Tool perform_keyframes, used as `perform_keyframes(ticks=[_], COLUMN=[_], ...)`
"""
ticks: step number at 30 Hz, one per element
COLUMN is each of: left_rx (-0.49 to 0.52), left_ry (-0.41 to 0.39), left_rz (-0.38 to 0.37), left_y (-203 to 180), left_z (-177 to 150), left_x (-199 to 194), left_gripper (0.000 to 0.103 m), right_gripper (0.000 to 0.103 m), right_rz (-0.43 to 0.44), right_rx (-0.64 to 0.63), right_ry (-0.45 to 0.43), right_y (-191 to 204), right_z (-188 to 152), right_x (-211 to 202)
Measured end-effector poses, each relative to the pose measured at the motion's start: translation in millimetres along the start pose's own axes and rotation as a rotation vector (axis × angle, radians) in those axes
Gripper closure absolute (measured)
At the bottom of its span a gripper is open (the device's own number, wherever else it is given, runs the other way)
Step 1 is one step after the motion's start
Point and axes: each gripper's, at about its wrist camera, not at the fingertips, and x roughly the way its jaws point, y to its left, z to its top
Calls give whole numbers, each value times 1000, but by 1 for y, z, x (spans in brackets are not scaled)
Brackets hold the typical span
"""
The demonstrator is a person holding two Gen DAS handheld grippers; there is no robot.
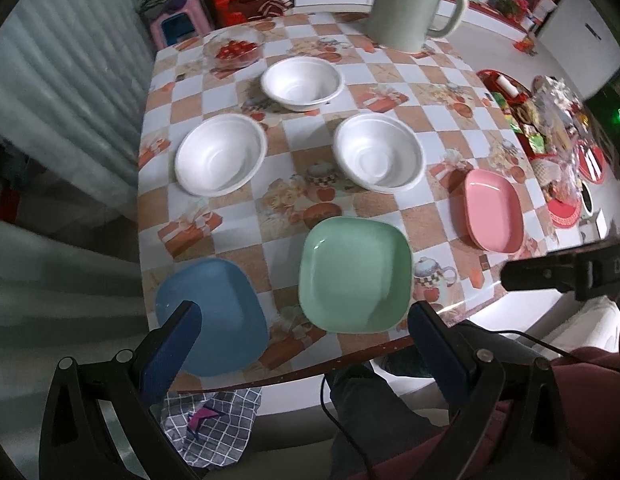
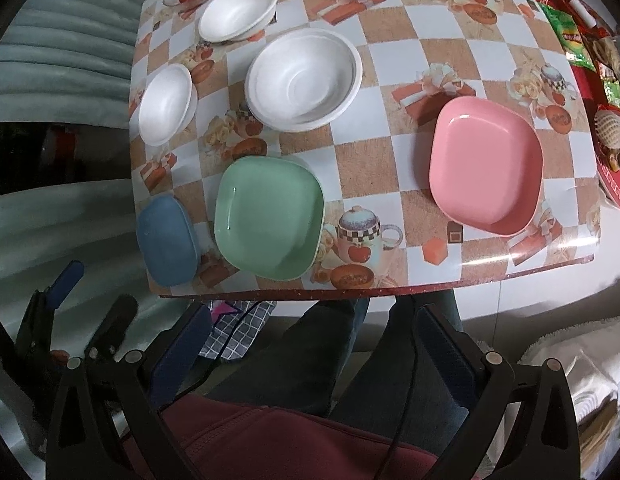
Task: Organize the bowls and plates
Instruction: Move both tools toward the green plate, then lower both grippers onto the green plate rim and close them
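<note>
Plates, blue, green and pink, line the desk's near edge, three white bowls behind. Both jaws gape wide, empty. Left gripper would best pinch one rim squarely before stacking.

Tablecloth looked like glossy vinyl, glare along the near edge. Green plate and pink plate were smooth, shiny plastic; blue plate matt. White bowls matt, foam-like.
</note>
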Motion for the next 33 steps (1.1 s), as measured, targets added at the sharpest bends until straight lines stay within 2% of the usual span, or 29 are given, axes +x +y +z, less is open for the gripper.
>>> perform_keyframes(ticks=[6, 13, 22, 26, 33], left_rx=[-46, -27, 10, 13, 23], left_ry=[22, 17, 65, 93, 132], left_rz=[12, 39, 40, 30, -2], left_y=[20, 28, 36, 40, 35], left_z=[-8, -4, 7, 11, 16], left_x=[13, 17, 28, 37, 59], left_gripper=[0, 0, 0, 0, 0], right_gripper=[0, 0, 0, 0, 0], right_rz=[-9, 4, 19, 33, 27], right_rx=[16, 28, 80, 109, 125], right_ry=[44, 91, 142, 166, 155], right_y=[1, 3, -3, -7, -11], right_z=[2, 5, 5, 3, 6], right_x=[11, 17, 35, 45, 67])
